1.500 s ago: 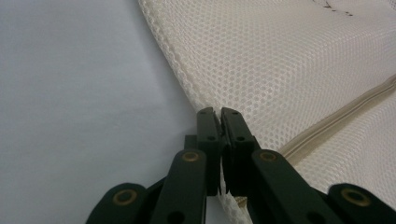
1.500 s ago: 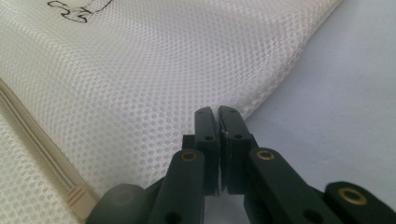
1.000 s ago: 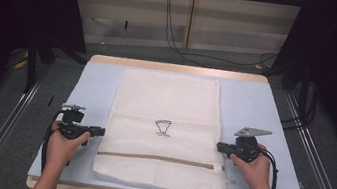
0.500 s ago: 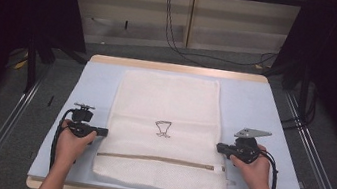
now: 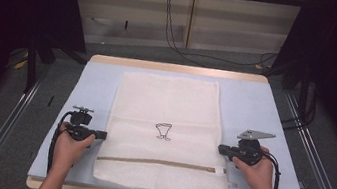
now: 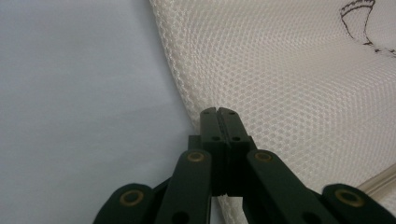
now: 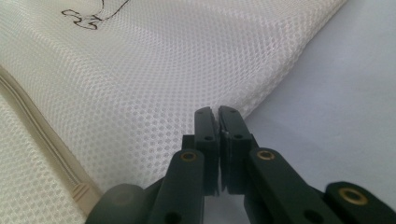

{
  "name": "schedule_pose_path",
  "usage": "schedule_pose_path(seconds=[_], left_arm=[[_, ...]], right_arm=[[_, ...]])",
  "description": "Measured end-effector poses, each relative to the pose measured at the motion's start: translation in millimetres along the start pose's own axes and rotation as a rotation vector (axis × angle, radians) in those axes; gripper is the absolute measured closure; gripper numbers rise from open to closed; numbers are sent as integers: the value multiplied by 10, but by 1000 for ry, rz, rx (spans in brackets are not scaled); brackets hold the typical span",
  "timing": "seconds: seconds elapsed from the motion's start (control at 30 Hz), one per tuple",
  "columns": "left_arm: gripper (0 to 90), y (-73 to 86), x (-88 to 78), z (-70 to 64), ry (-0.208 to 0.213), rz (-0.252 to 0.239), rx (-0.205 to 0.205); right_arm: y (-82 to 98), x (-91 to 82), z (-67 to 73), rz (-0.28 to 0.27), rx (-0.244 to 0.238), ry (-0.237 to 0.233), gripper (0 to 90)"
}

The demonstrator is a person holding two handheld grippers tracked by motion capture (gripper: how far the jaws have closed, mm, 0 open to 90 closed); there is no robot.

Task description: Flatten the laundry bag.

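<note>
Over the last second the only clear shift is on the person's left side. The left gripper (image 5: pixel 101 135) has slid a little sideways across the desk (image 5: pixel 255 107) toward the mesh bag (image 5: pixel 165 104). Its upper body and trailing cable sit slightly nearer the bag's left edge than a second ago. Most of that travel came in the first half second, and since then it has hardly moved. The left hand (image 5: pixel 69 144) came along with it, and the forearm behind it now enters from the bottom edge at a slightly different slant. In the left gripper view the tongs (image 6: pixel 218 112) now sit closed at the bag's edge.
</note>
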State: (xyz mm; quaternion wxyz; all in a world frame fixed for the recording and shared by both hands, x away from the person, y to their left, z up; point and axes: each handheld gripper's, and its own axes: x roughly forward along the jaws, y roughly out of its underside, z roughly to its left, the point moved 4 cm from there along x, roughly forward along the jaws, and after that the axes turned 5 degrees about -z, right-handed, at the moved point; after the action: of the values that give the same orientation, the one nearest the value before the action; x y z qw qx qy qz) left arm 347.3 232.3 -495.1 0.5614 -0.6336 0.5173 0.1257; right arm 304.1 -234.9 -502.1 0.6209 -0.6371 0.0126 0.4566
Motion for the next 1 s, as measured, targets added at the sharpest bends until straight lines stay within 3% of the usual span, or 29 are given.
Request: schedule_pose_path(seconds=[0.53, 0.57, 0.63, 0.67, 0.7, 0.77, 0.8, 0.87, 1.0], left_arm=[[896, 6, -28, 42, -15, -5, -4], [846, 4, -33, 40, -15, -8, 6], [830, -6, -37, 23, -14, -21, 1], [754, -18, -53, 18, -12, -28, 7], [754, -34, -59, -1, -13, -46, 3], [661, -56, -73, -24, -22, -59, 20], [661, -67, -74, -35, -29, -75, 31], [577, -83, -70, -59, -17, -105, 44], [484, -88, -52, -91, -21, -114, 83]], right_arm=[[13, 1, 52, 21, -6, -14, 860], [12, -5, 46, 11, -9, -1, 804], [13, -8, 49, 8, -12, 2, 799], [9, -18, 48, 4, -18, 2, 786], [-2, -28, 47, -11, -24, 7, 763], [-43, -62, 42, -37, -33, 27, 663], [-43, -62, 42, -37, -33, 27, 663], [-67, -75, 36, -61, -25, 44, 562], [-69, -67, 63, -50, -37, 41, 537]])
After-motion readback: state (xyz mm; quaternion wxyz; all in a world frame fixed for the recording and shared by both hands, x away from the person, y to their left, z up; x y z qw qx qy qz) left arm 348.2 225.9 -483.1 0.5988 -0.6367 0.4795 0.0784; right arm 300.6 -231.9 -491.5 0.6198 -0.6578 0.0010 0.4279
